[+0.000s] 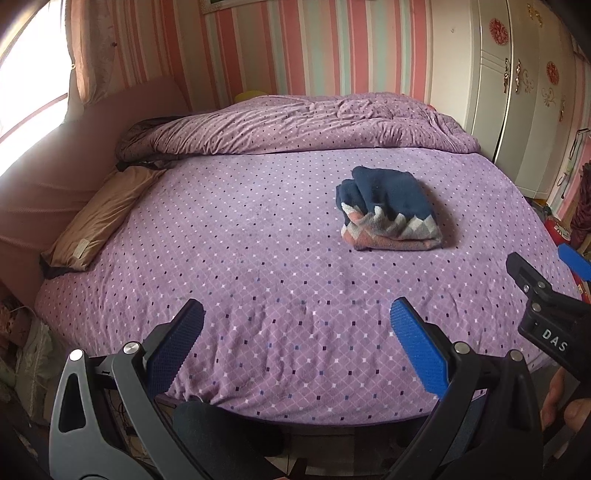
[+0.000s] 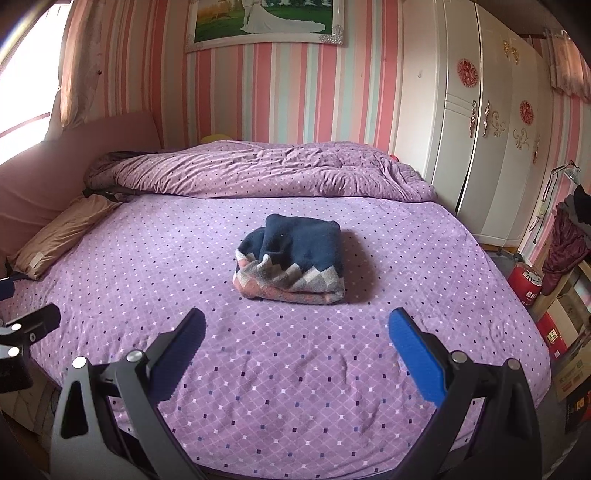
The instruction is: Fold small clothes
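Okay, both tongs released & empty: left tongs point(image 1: 297, 325), right tongs point(image 2: 297, 332) at bed point(image 2: 280, 387) edge; folded sweater point(image 2: 291, 258) mid-bed, straight ahead of right, ahead-right of left, long axis across, so right's nearer

Bed point(image 2: 295, 387): purple dotted sheet, fills centre of frame.
Quilt point(image 2: 258, 170): same purple print, bunched along the far edge.
Pillow point(image 2: 55, 236): tan, left edge.
Wardrobe point(image 2: 480, 147): white, red ornaments, upper right.
Framed picture point(image 2: 266, 22): top centre, on striped wall.
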Demonstrator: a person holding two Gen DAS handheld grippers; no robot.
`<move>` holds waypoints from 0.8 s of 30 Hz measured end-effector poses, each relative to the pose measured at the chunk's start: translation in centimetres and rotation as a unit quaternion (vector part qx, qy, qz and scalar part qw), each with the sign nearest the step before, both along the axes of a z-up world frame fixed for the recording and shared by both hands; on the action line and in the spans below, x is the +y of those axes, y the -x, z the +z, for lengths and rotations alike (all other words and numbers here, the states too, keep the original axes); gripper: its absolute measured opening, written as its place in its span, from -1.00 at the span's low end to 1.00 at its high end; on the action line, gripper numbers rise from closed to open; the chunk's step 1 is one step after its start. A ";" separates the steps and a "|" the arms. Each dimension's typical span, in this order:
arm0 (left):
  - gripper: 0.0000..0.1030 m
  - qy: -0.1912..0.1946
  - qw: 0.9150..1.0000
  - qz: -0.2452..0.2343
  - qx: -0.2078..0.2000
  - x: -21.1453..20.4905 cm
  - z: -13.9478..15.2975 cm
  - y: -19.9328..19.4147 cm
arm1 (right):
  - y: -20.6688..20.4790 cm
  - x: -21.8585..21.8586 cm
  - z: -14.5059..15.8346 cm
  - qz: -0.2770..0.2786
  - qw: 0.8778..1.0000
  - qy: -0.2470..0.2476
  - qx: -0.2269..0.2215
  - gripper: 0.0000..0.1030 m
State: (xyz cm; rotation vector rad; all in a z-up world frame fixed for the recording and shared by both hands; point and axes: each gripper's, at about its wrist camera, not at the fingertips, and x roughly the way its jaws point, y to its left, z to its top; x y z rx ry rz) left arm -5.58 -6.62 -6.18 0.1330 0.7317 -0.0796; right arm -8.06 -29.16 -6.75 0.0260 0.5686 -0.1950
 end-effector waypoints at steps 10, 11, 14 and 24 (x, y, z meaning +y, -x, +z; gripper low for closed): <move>0.94 -0.002 1.000 -0.006 0.009 -0.3 0.0 0.0 | -0.4 -0.1 0.2 -0.003 1.000 0.011 0.000 0.93; 0.94 -0.001 1.000 -0.007 0.009 -0.3 0.0 0.0 | -0.4 -0.1 0.2 -0.004 1.000 0.011 -0.001 0.93; 0.94 -0.002 1.000 -0.011 0.006 -0.4 0.1 0.0 | -0.4 -0.3 0.3 -0.005 1.000 0.011 0.000 0.93; 0.94 0.028 0.999 -0.021 -0.004 -0.1 0.8 0.7 | -0.6 -0.2 0.4 -0.008 1.000 0.028 -0.002 0.93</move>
